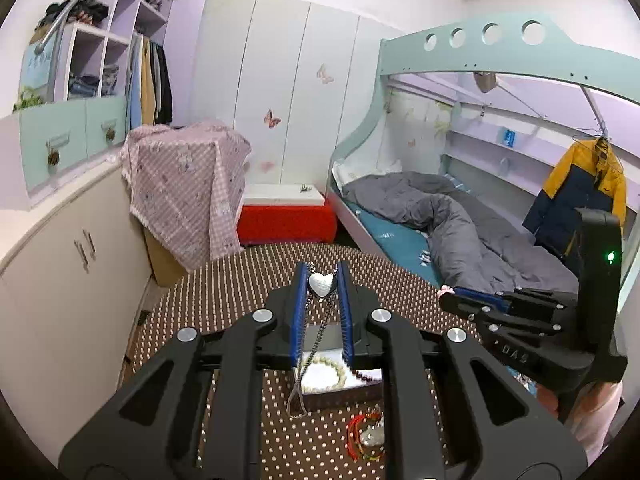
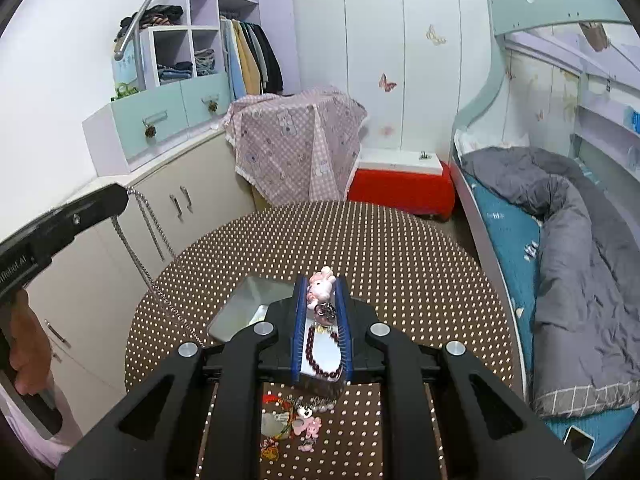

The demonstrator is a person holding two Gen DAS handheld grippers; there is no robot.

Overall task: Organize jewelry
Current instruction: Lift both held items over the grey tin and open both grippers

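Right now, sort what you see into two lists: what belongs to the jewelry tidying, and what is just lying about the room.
Job:
- heart pendant on its chain, in the left gripper
- pink bunny charm, in the right gripper
- tin box holding a dark bead bracelet and a pearl bracelet
- loose trinkets on the table

Lying about:
- grey duvet
- yellow jacket
- checked cloth
- phone

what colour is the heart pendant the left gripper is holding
Silvery white, with a dimpled surface; the heart pendant shows best in the left wrist view, pinched between the left gripper's blue pads.
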